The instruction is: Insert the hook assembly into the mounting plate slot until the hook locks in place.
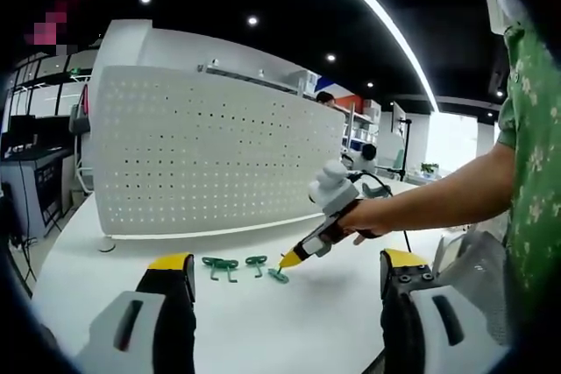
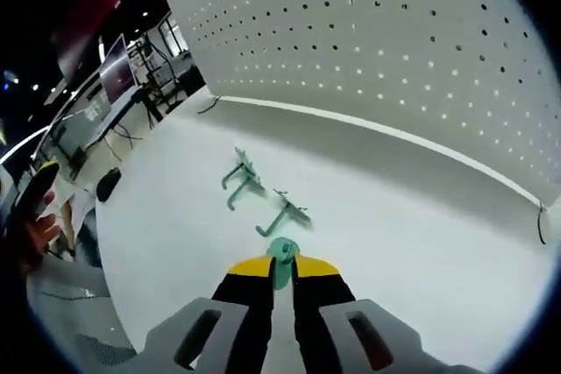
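Pinching green hook (image 2: pixel 282 262), fingers (image 2: pixel 252 279) nearly closed

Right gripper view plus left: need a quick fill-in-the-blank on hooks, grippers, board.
1. The right gripper is shut on a ____ hook piece.
2. Behind the hooks stands a white ____ full of holes.
3. The left gripper jaws stand ____.
4. Two more hooks lie on the ____ table.

Missing: green; pegboard; open; white

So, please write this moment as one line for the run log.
right gripper: shut on green hook on table | left gripper: open, apart | two green hooks lying | pegboard upright | not inserted
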Action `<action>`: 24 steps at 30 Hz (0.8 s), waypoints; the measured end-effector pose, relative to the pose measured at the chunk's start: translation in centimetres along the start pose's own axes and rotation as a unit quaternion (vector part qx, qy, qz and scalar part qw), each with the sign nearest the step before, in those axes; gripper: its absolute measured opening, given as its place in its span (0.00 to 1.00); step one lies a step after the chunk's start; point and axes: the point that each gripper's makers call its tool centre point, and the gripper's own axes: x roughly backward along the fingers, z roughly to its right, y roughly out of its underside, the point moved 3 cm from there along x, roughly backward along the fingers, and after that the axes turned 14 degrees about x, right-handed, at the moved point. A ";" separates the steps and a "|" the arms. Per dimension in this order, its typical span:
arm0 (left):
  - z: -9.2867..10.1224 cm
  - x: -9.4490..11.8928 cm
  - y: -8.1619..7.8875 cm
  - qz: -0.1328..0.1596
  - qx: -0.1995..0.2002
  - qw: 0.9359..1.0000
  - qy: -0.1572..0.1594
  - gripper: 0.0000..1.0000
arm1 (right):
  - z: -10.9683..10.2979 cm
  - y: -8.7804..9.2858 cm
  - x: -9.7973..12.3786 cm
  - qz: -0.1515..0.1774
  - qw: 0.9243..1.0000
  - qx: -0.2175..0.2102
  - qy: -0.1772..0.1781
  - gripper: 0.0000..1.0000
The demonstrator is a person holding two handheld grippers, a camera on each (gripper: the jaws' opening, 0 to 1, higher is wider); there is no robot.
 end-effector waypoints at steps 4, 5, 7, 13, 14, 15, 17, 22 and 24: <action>0.0 0.0 0.0 0.000 0.001 1.000 0.001 0.89 | 0.2 -0.1 -0.1 -0.011 1.000 0.002 -0.002 0.08; 0.1 0.0 0.0 0.001 0.001 1.000 0.002 0.89 | 0.2 -0.2 -0.1 -0.015 1.000 0.006 -0.004 0.08; 0.0 0.0 -0.1 0.001 0.001 1.000 0.001 0.89 | 0.2 -0.3 -0.1 -0.019 1.000 0.008 -0.007 0.09; 0.1 0.0 -0.1 0.002 0.001 1.000 0.003 0.88 | 0.3 -0.2 -0.8 -0.037 0.999 0.007 -0.016 0.09; 0.1 0.0 -0.1 0.003 0.002 1.000 0.003 0.88 | 0.3 -0.2 -0.8 -0.039 0.999 0.006 -0.018 0.09; 0.1 0.0 -0.2 0.003 0.002 1.000 0.003 0.88 | 0.3 -0.3 -0.9 -0.041 0.999 0.006 -0.019 0.09; 0.0 0.0 -0.2 0.003 0.003 1.000 0.003 0.88 | 0.4 -0.2 -1.2 -0.046 0.999 0.003 -0.022 0.09; 0.1 0.0 -0.2 0.003 0.003 1.000 0.004 0.88 | 0.2 -0.2 -1.6 -0.056 0.998 -0.001 -0.028 0.08; 0.1 0.0 -0.2 0.004 0.004 1.000 0.005 0.88 | 0.3 -0.2 -1.8 -0.060 0.998 0.001 -0.028 0.08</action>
